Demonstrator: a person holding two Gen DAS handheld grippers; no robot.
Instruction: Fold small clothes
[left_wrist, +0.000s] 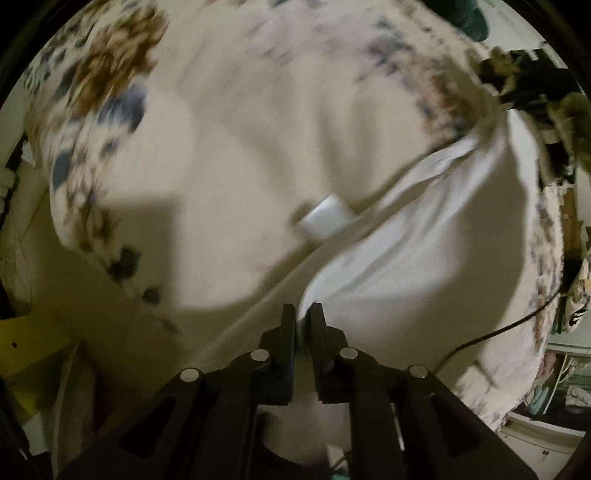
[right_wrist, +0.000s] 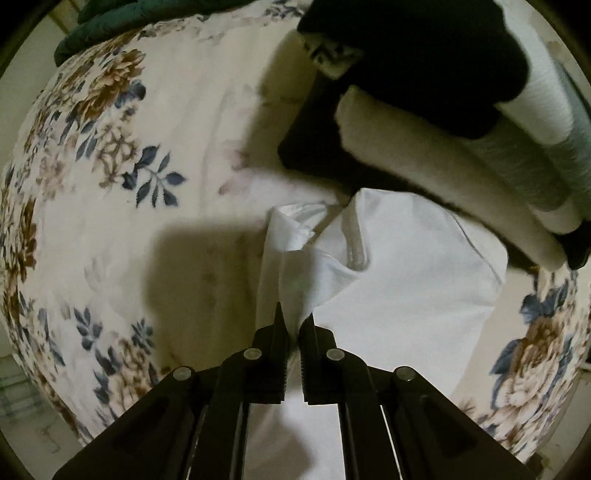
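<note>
The white garment (right_wrist: 399, 280) lies on the floral bedspread (right_wrist: 110, 155), one part lifted, with both grippers pinching its fabric. The right gripper (right_wrist: 294, 325) has its fingers (right_wrist: 277, 332) clamped on a bunched fold; the left gripper (left_wrist: 303, 321) has its fingers clamped on an edge of the same cloth. A stack of folded clothes (right_wrist: 461, 155) sits just beyond the garment. To fold well, both grips should likely travel together, keeping the edge taut and level, then lay it down short of the stack before letting go.
</note>
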